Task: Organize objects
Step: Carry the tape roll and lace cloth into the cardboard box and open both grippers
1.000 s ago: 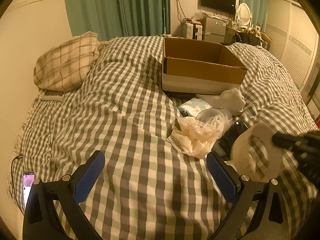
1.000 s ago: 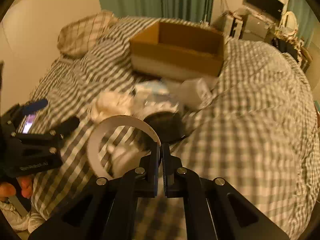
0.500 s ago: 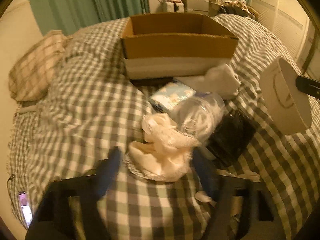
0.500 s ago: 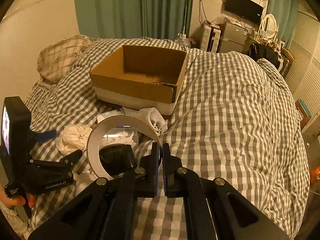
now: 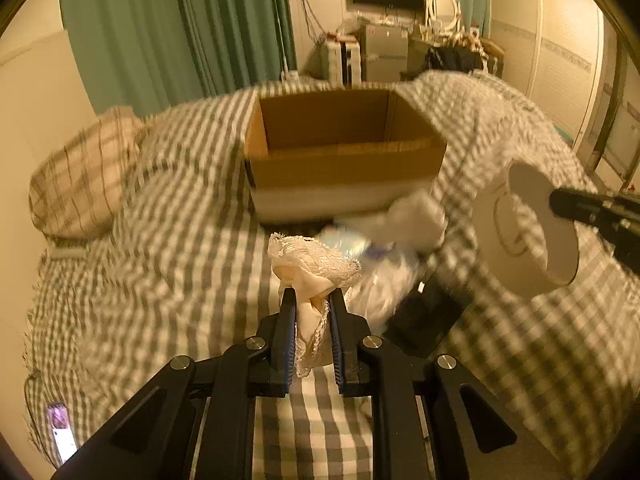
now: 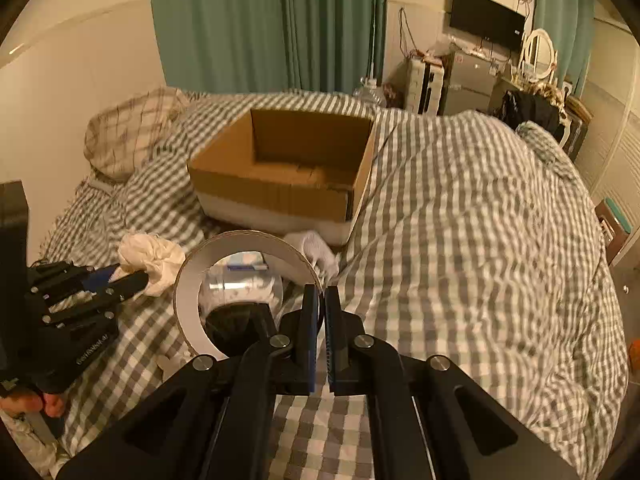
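A cream lace cloth (image 5: 316, 264) is pinched between the blue pads of my left gripper (image 5: 313, 296), whose jaws are closing tight on it; its bunched top stands above the fingertips. From the right wrist view the same cloth (image 6: 148, 254) hangs at the left gripper (image 6: 120, 276). My right gripper (image 6: 322, 294) is shut on the rim of a wide white ring (image 6: 188, 292), held above the bed. The left wrist view has that ring (image 5: 520, 240) at right, with the right gripper (image 5: 580, 208) on it. An open cardboard box (image 5: 344, 164) (image 6: 280, 188) sits behind.
On the checked duvet (image 6: 460, 240) in front of the box lie a white sock (image 6: 320, 252), a blue pack (image 6: 246, 260), a clear plastic container (image 6: 240, 286) and a black item (image 5: 424, 320). A plaid pillow (image 5: 84, 176) lies left, a lit phone (image 5: 62, 428) near the bed's edge.
My left gripper, wide open a second ago, moved over the lace cloth, closed on it and raised it. My right gripper carried the ring up off the pile.
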Tool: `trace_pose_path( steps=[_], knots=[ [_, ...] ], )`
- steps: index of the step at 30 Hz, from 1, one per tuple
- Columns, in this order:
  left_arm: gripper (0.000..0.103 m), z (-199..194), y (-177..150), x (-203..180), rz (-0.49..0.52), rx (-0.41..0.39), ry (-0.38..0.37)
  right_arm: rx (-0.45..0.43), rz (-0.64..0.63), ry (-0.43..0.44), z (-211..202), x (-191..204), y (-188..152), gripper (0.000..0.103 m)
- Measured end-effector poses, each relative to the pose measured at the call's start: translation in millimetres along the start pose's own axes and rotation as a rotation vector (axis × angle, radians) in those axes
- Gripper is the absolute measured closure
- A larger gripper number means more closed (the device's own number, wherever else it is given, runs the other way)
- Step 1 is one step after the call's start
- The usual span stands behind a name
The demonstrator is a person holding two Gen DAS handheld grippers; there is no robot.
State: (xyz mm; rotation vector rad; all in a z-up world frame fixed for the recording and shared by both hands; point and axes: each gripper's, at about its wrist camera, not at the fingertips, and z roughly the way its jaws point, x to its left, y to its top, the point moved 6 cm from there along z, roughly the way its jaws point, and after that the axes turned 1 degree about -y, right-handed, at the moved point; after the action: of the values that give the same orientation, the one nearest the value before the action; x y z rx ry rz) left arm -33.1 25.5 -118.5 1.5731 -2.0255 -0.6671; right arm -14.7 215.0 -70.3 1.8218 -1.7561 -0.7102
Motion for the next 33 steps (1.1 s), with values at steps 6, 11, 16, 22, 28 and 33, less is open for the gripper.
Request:
trace_pose_path(
  steps=[6, 11, 16, 22, 28, 33],
  knots=[
    [0.088, -36.4, 60.7, 10.5, -0.039, -0.1, -0.017, -0.107, -0.02, -0.025, -32.5, -3.2, 48.7, 0.1],
    [0.088, -46.6, 114.3, 21.0, -0.047, -0.157, -0.003, -0.182, -0.034, -0.049, -44.1, -7.3, 106.7, 0.1],
    [0.088, -31.1, 154.7, 27.2, -0.049, -0.177, 0.009, -0.199, -0.035, -0.061, -26.6, -11.8, 153.2, 0.1],
    [0.088, 13.6, 187.8, 31.0, -0.048, -0.166, 0.011, -0.17, -0.048, -0.078, 24.9, -21.9, 188.0, 0.1],
    [0.088, 76.2, 207.1, 34.4, -0.043, -0.119, 0.016, -0.108, -0.048, -0.081, 97.6, -35.8, 205.1, 0.1],
    [0.088, 126.5, 208.5, 33.8, -0.041, -0.069, 0.014, -0.051, -0.033, -0.07, 149.7, -45.3, 202.1, 0.1]
  ],
)
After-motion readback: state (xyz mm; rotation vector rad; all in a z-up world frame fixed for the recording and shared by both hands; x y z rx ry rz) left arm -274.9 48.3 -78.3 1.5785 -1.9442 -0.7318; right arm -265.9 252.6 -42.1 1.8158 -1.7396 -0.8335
